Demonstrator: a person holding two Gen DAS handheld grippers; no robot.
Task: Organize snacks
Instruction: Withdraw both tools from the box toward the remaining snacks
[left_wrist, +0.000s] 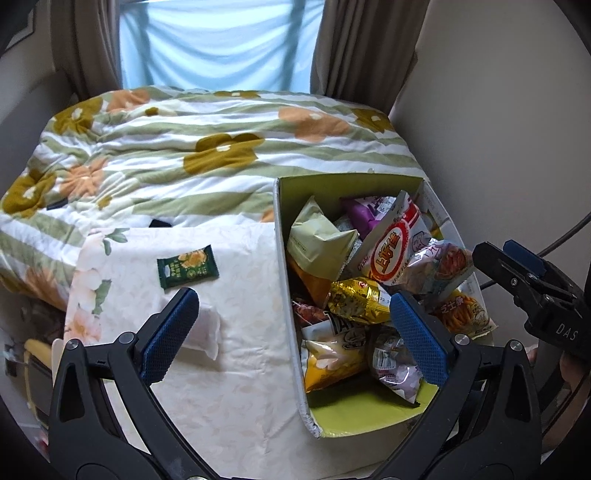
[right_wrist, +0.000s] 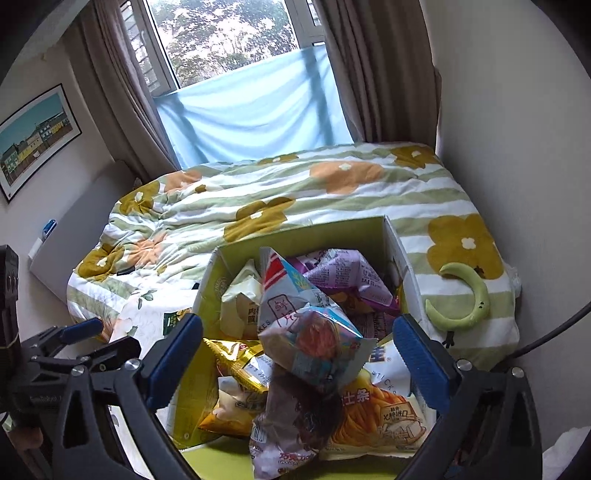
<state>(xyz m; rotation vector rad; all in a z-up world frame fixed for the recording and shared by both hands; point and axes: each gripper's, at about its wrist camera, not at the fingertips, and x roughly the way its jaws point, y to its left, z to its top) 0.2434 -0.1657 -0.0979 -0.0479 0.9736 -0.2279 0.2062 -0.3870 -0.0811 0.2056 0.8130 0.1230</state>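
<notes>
Directly ahead of both grippers sits the cardboard box (left_wrist: 282, 236), open-topped with a green lining, heaped with snack packets. We note a red-and-white shrimp-cracker bag (left_wrist: 397, 243) leaning near the top, a pale green packet (left_wrist: 317, 240) toward the box's far-left corner, a purple packet (right_wrist: 347, 275) at the back, a gold packet (left_wrist: 354, 297) mid-pile and an orange stick-snack bag (right_wrist: 373, 410) at the near right.

Our right gripper (right_wrist: 297, 363) hangs over the pile with jaws spread wide — nothing pressed between the blue pads. A pale blue packet (right_wrist: 314, 339) lies in the gap between them, on top of the heap and touching neither pad as far as we can see.

Our left gripper (left_wrist: 295, 332) is likewise wide open and empty, straddling the box's left wall: its right pad is over the snacks, its left pad over a pale floral cloth (left_wrist: 236, 387). Just beyond that left pad, a small dark green snack packet (left_wrist: 187, 266) lies flat on the cloth, alone, outside the box.

Farther out — a quilt (left_wrist: 155, 147) with green stripes and orange and mustard flowers covers the bed. To the right of the box, a green crescent-shaped toy (right_wrist: 465, 299) rests on the quilt. Beyond the bed, brown curtains (right_wrist: 373, 70) flank a window (right_wrist: 229, 33) partly covered by a light blue sheet (right_wrist: 255, 118). A framed picture (right_wrist: 35, 138) hangs on the left wall.
</notes>
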